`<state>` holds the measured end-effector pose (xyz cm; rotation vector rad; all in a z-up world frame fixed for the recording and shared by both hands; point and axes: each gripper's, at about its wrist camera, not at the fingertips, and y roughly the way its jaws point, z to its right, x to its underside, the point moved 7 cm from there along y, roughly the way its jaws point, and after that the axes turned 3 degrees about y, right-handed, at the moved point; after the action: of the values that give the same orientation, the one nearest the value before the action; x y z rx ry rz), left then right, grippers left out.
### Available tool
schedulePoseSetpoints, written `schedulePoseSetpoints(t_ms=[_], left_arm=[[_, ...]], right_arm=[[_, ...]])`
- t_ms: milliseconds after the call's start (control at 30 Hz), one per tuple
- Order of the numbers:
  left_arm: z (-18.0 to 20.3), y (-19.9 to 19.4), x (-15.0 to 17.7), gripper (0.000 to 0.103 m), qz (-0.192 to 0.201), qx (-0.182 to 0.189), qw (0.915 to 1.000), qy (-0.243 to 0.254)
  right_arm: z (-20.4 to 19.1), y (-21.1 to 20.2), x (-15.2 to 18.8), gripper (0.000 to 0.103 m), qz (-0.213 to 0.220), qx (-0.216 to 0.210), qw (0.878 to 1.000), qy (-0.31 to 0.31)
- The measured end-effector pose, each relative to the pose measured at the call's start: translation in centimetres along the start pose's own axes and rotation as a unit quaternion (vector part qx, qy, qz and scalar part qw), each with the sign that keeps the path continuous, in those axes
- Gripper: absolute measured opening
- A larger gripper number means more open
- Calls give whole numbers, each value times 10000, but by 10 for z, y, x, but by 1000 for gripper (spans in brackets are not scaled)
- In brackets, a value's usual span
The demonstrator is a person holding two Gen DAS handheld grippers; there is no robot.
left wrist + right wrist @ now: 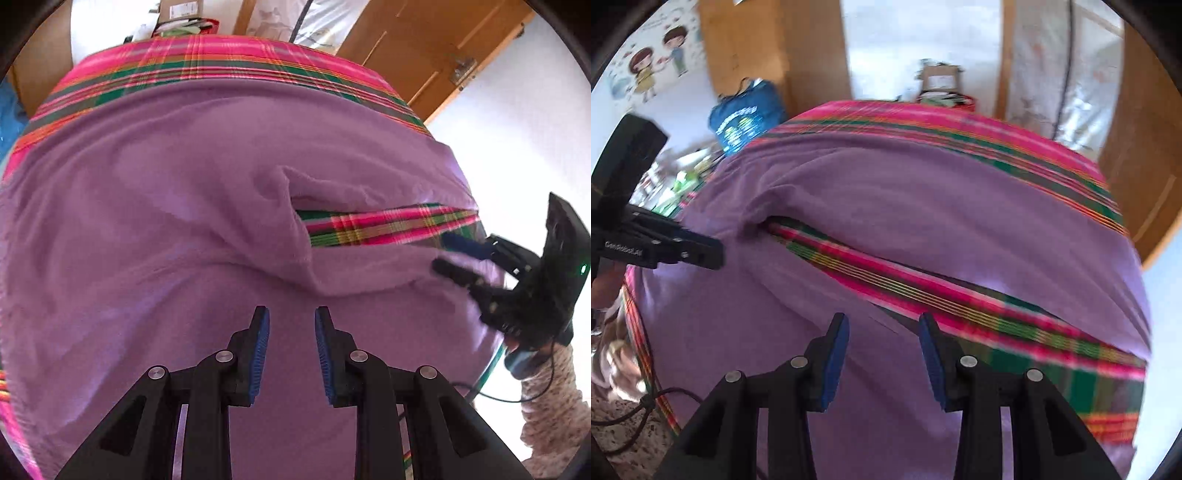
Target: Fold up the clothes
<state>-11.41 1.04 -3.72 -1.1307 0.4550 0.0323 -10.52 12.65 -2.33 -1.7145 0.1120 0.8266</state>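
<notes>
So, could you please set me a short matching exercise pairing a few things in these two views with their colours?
Things:
1. garment
2. cloth under the garment
3. bag
4. pads of the left tongs

Colours:
A. blue pads on black fingers
B. pink, green and orange plaid
C. plain purple
D. blue with pale print

Pairs: 1-C, 2-B, 3-D, 4-A

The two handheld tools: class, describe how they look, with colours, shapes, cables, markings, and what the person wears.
Each tool, left and right, has black angular fingers with blue ribbed pads and silver pivot pins. The right tool's body shows a green light; the left bears white lettering. Black cables trail. The sleeve is pale and speckled.
</notes>
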Motion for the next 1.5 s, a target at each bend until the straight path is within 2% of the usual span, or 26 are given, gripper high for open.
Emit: schedulePoseSetpoints(t_ms=[167,300,400,467,567,667,767,900,1033,1100,1167,1200,1333,1400,1433,1500], left_arm=[[-6,15,-3,26,-97,73,9996,-243],[-7,17,-5,26,-75,160,9994,-294],[-7,18,-6,26,-75,173,9994,-294],[-7,19,-7,26,-74,184,9994,-290],[-9,20,-7,26,-66,229,9993,-300],[-11,19,-6,26,-58,268,9991,-335],[-11,20,-5,26,-41,273,9991,-333],[-12,19,-5,26,-27,307,9989,-360],[-13,18,-5,26,-10,306,9989,-364],[-13,18,-5,26,-6,305,9988,-370],[-13,18,-4,26,6,308,9988,-377],[-14,17,-4,26,8,306,9988,-374],[-15,16,-3,26,11,298,9989,-361],[-16,15,-3,26,17,311,9989,-359],[-16,15,-3,26,19,322,9988,-366],[-17,14,-3,26,20,335,9988,-369]], right_arm=[[-12,23,2,40,-340,64,9983,-465],[-15,26,-1,39,-311,26,9980,-553],[-21,26,0,27,-297,13,9973,-669],[-22,28,0,12,-271,92,9966,-767],[-24,30,-4,4,-236,64,9970,-737],[-18,28,-8,3,-167,113,9981,-584],[-15,22,-11,3,-70,23,9987,-504],[-10,18,-13,1,15,330,9982,-506],[-17,17,-12,2,-14,-60,9989,-465],[-25,18,-11,9,-16,-116,9980,-616],[-34,21,-11,36,-80,-251,9970,-732],[-37,23,-11,39,-71,-283,9965,-778],[-41,35,-12,40,-147,-24,9959,-897],[-40,36,-14,40,-140,-127,9967,-787],[-41,36,-14,37,-147,-136,9969,-761],[-44,36,-14,24,-145,-224,9967,-763]])
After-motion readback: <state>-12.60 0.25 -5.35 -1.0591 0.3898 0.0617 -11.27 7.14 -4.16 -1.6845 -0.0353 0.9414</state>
